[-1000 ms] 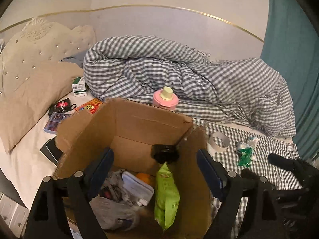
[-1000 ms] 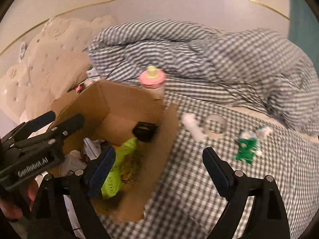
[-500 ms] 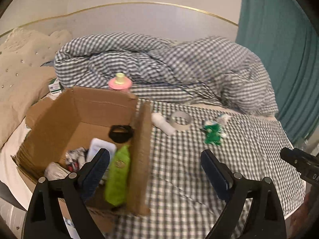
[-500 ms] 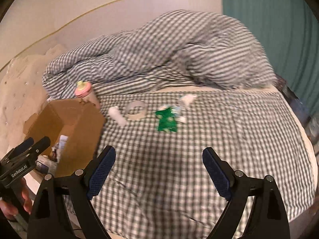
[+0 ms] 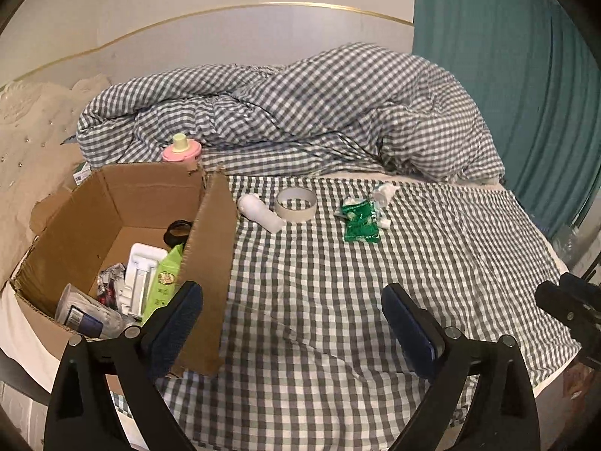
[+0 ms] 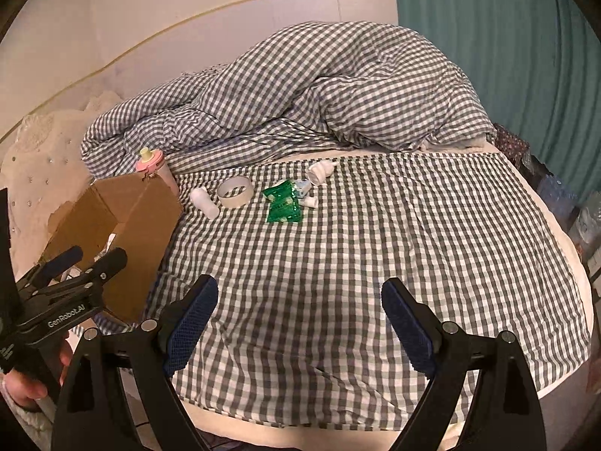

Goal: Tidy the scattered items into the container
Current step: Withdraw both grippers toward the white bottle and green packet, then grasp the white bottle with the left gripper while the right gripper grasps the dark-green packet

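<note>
An open cardboard box [image 5: 146,195] [image 6: 146,218] sits on the bed at the left and holds a green packet [image 5: 165,282], a white case, a black ring and wrappers. On the checked sheet beyond it lie a white bottle [image 5: 261,212] [image 6: 204,203], a tape roll [image 5: 295,205] [image 6: 234,191], a green sachet [image 5: 360,221] [image 6: 282,206] and small white tubes [image 5: 385,192] [image 6: 319,171]. A pink-lidded bottle [image 5: 181,148] [image 6: 150,159] stands behind the box. My left gripper [image 5: 293,319] is still opening, nothing between its jaws, near the box's right flap. My right gripper [image 6: 298,319] hangs open and empty over bare sheet.
A bunched checked duvet [image 5: 300,112] fills the far side of the bed. Teal curtains [image 5: 507,94] hang at the right. A cream tufted headboard and pillow [image 6: 41,165] lie at the left. The bed's edge runs along the right and front.
Both grippers have swung right, away from over the box toward the open sheet. The box has slid to the left of both views and the scattered items have come into fuller view.
</note>
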A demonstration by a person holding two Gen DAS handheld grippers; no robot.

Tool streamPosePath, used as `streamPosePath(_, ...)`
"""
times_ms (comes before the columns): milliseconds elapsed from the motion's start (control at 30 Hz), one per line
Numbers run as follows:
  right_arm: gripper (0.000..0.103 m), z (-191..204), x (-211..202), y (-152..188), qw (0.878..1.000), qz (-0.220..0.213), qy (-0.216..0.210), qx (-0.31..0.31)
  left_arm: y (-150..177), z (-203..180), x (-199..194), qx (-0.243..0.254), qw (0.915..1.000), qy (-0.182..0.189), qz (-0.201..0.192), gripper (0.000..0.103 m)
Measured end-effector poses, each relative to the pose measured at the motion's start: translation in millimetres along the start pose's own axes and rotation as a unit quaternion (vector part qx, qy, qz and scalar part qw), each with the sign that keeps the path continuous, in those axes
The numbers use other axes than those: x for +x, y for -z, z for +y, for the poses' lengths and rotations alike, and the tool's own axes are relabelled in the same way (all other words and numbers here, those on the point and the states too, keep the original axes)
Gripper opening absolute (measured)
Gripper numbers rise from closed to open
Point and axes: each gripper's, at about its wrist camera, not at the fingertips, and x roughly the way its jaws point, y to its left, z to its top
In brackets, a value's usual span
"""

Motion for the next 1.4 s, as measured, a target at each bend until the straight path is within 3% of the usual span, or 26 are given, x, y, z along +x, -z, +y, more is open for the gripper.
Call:
streamPosePath(300, 0.089, -1.2, 21.0, -19.8, 1.0, -0.002, -0.016, -0.024, -21.6, -5.5, 33.7, -0.001, 0.9999, -0.013, 0.009, 0.098)
streamPosePath(533, 0.089, 1.4, 77.9, -37.3, 0.998, 0.023, -0.034, -0.038, -38.5, -3.7, 99.4, -0.018, 0.9986, -0.023, 0.045, 0.098)
streamPosePath(800, 0.089, 11.6, 146.7, -56.8, 0.996, 0.052, -0.044, -0.051, -45.9, -16.3, 161.2, 0.008, 0.9974, -0.045, 0.055, 0.098)
streamPosePath(1033, 0.089, 15.7, 188.9, -68.6, 0.996, 0.065, -0.043, -0.053, -53.3, -11.1, 198.6, 0.008, 0.9962, -0.068, 0.054, 0.098)
streamPosePath(1400, 0.089, 24.0, 240.5, -76.7, 0.994, 0.081, -0.037, -0.059, -60.0, 9.6, 255.5, -0.018, 0.9941, -0.071, 0.08, 0.098)
